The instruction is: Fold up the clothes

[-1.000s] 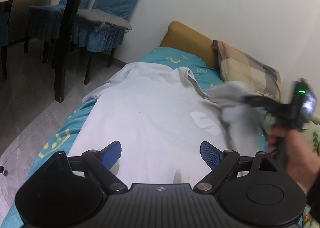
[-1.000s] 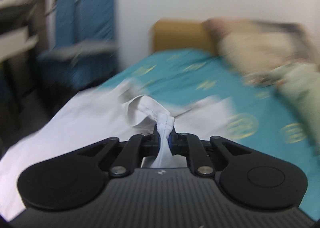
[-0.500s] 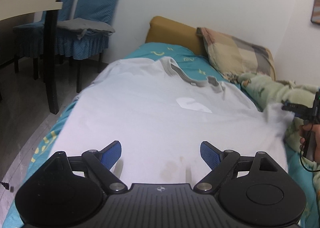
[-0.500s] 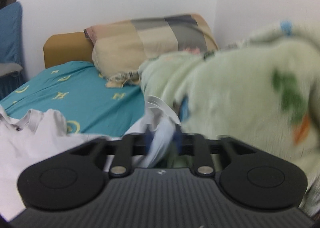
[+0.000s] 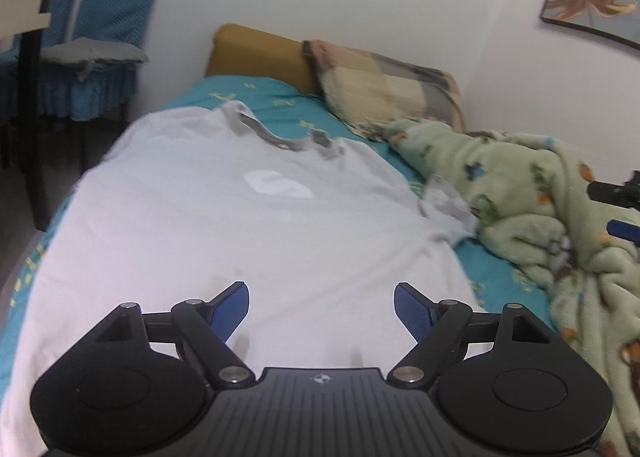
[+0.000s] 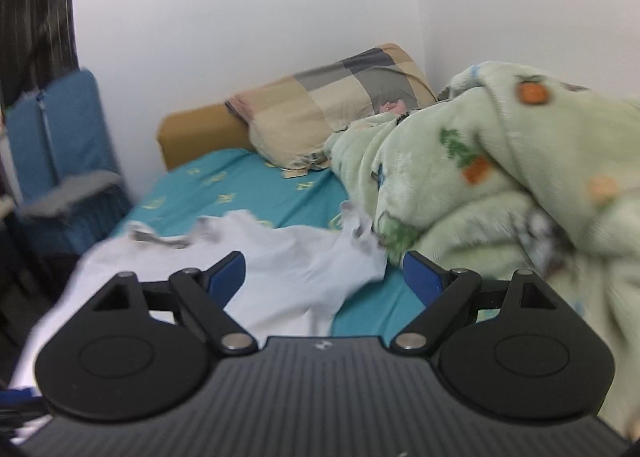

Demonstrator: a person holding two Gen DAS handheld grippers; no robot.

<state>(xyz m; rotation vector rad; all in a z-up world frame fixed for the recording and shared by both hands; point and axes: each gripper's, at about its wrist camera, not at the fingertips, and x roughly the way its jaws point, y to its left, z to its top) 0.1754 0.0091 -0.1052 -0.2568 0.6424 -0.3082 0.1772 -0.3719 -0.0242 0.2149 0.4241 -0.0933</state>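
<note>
Lying under left gripper (image 5: 322, 307): T-shirt (image 5: 224, 225)

A white tee (image 5: 240, 241) with grey collar is seen on a teal, yellow-printed bed sheet (image 6: 240, 185); green cartoon-print blanket (image 6: 500, 177), checked beige pillow (image 6: 340, 105), blue-padded tongs (image 5: 322, 307).

The left tool (image 5: 322, 307) is matte black: a ribbed centre plate bearing a small round crosshair mark, flanked by two broad round housings, each with a faint raised disc. From these, angular linkage arms with triangular cut-outs run forward, joined by silver screws and pins. Its fingers (image 5: 230, 307) carry blue textured pads. The right tool (image 6: 324, 277) has the same build: black ribbed plate, round housings, silver screws, blue pads.
</note>
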